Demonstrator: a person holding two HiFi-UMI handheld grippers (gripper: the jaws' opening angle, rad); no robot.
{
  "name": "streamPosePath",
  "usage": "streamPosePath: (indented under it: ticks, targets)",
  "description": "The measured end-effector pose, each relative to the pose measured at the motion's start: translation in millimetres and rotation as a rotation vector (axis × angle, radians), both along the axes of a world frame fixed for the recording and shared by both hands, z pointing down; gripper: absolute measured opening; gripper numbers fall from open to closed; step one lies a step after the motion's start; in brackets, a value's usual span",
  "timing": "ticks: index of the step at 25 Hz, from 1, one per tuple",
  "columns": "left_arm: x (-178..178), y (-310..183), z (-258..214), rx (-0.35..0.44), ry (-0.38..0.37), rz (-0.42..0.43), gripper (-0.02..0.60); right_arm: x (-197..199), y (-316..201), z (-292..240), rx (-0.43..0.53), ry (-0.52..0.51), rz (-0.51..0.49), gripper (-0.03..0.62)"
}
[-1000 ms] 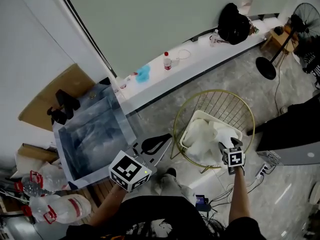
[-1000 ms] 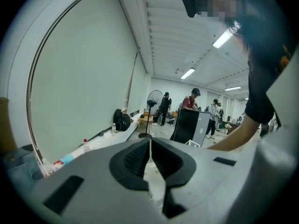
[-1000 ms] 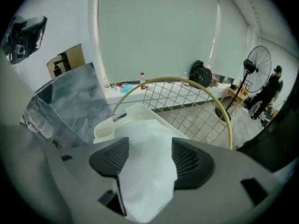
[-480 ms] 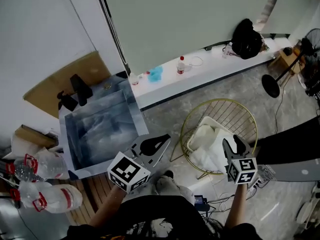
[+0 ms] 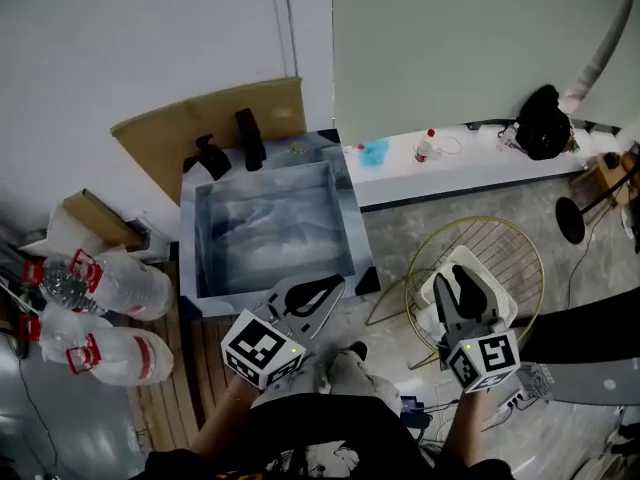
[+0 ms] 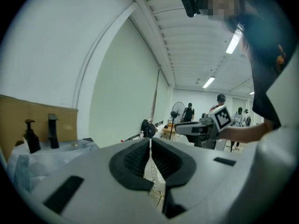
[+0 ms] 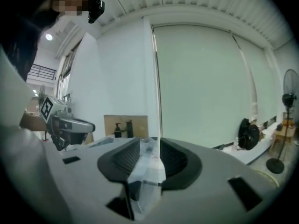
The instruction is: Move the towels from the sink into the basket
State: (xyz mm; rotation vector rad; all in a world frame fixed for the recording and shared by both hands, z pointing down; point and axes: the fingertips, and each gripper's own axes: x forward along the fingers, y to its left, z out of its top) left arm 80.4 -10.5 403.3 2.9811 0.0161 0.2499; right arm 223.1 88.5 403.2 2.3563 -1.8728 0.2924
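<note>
The steel sink (image 5: pixel 350 230) stands at the middle left of the head view, with pale crumpled towels (image 5: pixel 268 240) blurred inside it. To its right is the gold wire basket (image 5: pixel 500 226), holding white towels (image 5: pixel 430 288). My right gripper (image 5: pixel 463 276) hovers over the basket; its jaws are closing with nothing between them, and the right gripper view (image 7: pixel 149 146) shows only background through the gap. My left gripper (image 5: pixel 333 283) is held below the sink's front edge, shut and empty, with just a thin slit showing in the left gripper view (image 6: pixel 150 141).
A black tap (image 5: pixel 248 138) and soap dispenser (image 5: pixel 212 156) stand behind the sink, in front of a cardboard sheet (image 5: pixel 200 118). Large water bottles (image 5: pixel 110 280) lie on the floor at left. A white ledge (image 5: pixel 470 163) carries a small bottle (image 5: pixel 424 148) and a black bag (image 5: pixel 545 123).
The head view has swung left, bringing the sink to centre. My right gripper has come up off the towels in the basket and its jaws have narrowed. The left gripper stayed shut.
</note>
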Motion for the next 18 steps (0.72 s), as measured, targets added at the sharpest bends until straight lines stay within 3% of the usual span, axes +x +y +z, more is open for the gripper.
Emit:
streamPosePath:
  ticks: [9,18]
  targets:
    - [-110.0,-23.3,-0.7,0.003,0.026,-0.131,0.014,-139.6,-65.0,-11.8,0.061,-0.014,-0.204,0.089]
    - [-176.8,-31.8,-5.3,0.0,0.071,-0.206,0.014,-207.3,-88.0,-2.6,0.04,0.008,-0.273,0.036]
